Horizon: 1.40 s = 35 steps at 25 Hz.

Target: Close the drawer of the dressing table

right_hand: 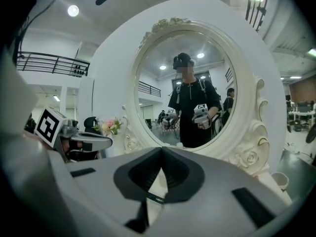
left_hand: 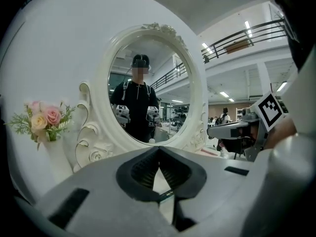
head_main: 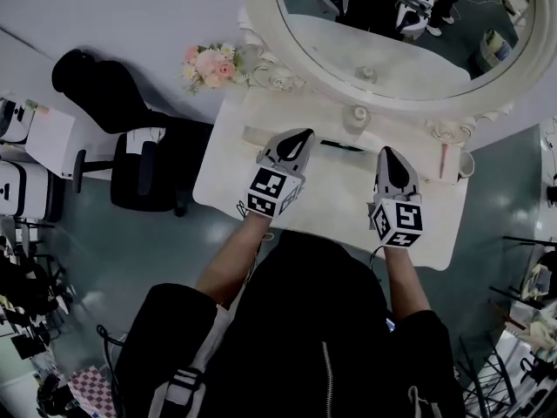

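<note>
Nearest to me in the head view is the black jacket (head_main: 305,338). Two bare forearms reach forward from it over the white top of the dressing table (head_main: 222,177). The left gripper (head_main: 305,133) hangs above the middle of the top and the right gripper (head_main: 385,149) sits beside it, a little apart, both pointing at the mirror. In the left gripper view the ribbed fingers (left_hand: 143,169) meet at their tips with nothing clamped between them. The right gripper view shows the same: its fingers (right_hand: 177,174) are pressed together and empty. The drawer I can't pick out. The table's front edge lies under the arms and jacket, and both gripper views look across the top rather than at the front. A thin dark strip (head_main: 341,146) lies on the top between the two tips. A small pale jar (head_main: 357,116) stands just beyond it at the foot of the mirror, and a white cup (head_main: 466,164) sits near the table's right end. Behind them rises the oval mirror (head_main: 259,16) in its carved white frame, reflecting both grippers. Pink and cream flowers (head_main: 209,62) stand at its left side. A black chair (head_main: 139,177) is on the floor left of the table.
</note>
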### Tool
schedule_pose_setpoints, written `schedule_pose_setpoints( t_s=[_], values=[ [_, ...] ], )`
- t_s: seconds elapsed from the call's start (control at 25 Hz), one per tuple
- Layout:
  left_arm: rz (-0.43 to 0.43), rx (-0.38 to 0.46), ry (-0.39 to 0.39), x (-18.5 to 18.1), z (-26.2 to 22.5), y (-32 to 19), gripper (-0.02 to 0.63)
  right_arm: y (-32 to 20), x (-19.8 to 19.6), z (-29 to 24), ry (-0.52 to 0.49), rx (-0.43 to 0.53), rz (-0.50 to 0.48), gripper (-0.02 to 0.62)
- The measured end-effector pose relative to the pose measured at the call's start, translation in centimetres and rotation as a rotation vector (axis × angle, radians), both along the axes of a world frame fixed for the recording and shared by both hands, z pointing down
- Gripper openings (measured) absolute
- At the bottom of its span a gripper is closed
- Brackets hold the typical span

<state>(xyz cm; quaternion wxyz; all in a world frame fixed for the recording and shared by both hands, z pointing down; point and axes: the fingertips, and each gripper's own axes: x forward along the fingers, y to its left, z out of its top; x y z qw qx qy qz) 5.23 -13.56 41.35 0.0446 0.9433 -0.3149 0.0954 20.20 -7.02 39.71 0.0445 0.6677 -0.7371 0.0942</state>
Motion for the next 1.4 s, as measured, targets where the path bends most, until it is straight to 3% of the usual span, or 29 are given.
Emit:
schedule_pose_setpoints(
  t_s=[0.4,1.0,1.4],
  values=[
    [-0.017,-0.066,-0.007,-2.4,2.9,-1.4,0.006,-1.7,-2.1,1.9,-0.004,-0.057,-0.018,-0.002],
    [-0.241,-0.21,-0.051,-14.1,9.5,-0.2,0.006,-4.1,-10.9,7.4,-0.011,-0.188,-0.218,-0.002],
    [-0.303,-0.299,-0.101,-16.1,14.6,-0.3,0.006,-3.8,-11.3,9.1,-0.006,-0.234,-0.234,-0.002]
  ],
)
